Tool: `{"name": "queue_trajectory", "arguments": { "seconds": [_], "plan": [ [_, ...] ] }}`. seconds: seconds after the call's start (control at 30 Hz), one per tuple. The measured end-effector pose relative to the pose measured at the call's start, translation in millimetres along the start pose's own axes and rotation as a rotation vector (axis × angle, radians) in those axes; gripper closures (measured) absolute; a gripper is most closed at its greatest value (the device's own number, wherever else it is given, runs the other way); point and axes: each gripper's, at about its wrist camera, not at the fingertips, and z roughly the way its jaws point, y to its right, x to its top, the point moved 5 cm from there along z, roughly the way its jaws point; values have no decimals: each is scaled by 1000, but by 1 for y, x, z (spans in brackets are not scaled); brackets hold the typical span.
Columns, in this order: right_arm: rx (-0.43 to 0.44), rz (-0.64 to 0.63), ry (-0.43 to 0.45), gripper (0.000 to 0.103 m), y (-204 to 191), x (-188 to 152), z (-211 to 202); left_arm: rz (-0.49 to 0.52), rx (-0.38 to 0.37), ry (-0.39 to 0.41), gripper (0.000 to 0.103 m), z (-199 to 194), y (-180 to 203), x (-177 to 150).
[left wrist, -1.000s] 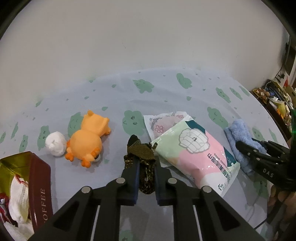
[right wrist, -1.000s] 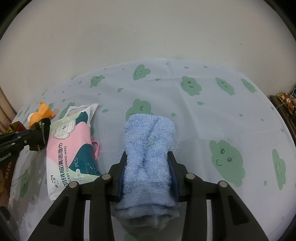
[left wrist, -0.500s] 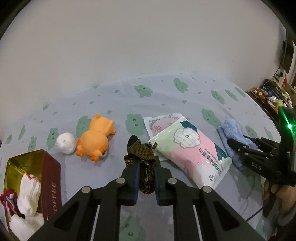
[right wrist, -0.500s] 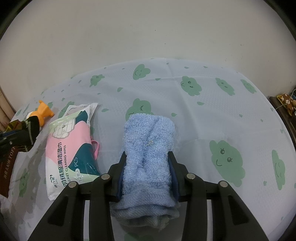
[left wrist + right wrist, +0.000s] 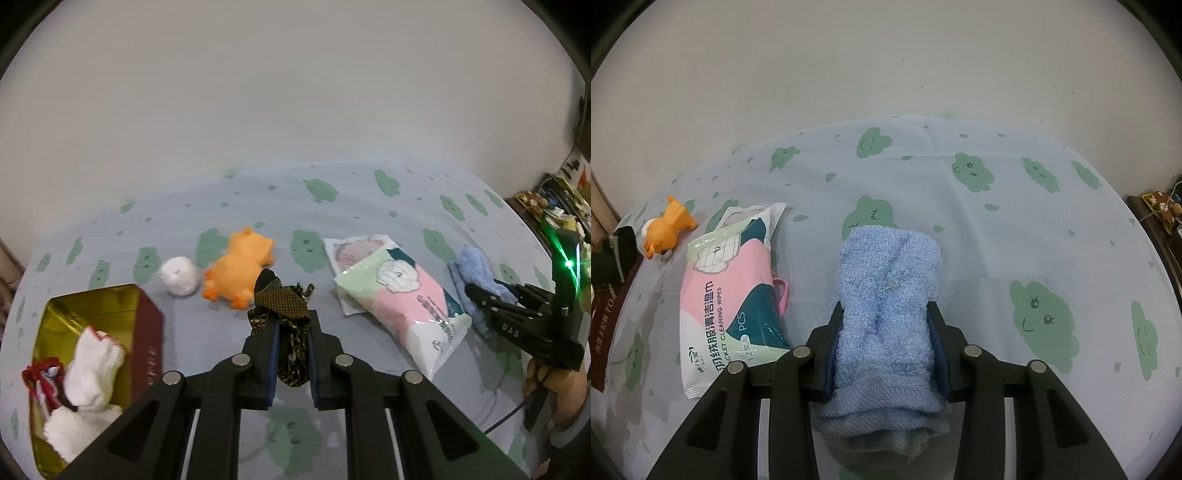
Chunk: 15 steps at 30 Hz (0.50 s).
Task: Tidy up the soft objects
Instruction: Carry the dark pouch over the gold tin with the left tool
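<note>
Left hand-held gripper (image 5: pixel 291 354) pinching dark patterned cloth (image 5: pixel 282 301), lifted clear of table (image 5: pixel 369 206), likely bound for tin (image 5: pixel 92 302) at left, where white socks (image 5: pixel 92 365) already lie. Right hand-held gripper (image 5: pixel 886 354) clamped on folded blue towel (image 5: pixel 890 280), towel resting on table, probably waiting its turn. Orange plush toy (image 5: pixel 240 269), white ball (image 5: pixel 180 275), wipes pack (image 5: pixel 402 295) lie loose between, not yet sorted.
</note>
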Motion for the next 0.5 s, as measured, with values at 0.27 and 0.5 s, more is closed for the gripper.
{"name": "queue_trajectory", "arguments": {
  "seconds": [0.27,0.5],
  "plan": [
    [-2,-1,0,65,0,0,0,-32,95,17,90,-13,-27,-1],
    [-2,-1,0,65,0,0,0,-61,158,43,90,-30,-56,3]
  ]
}}
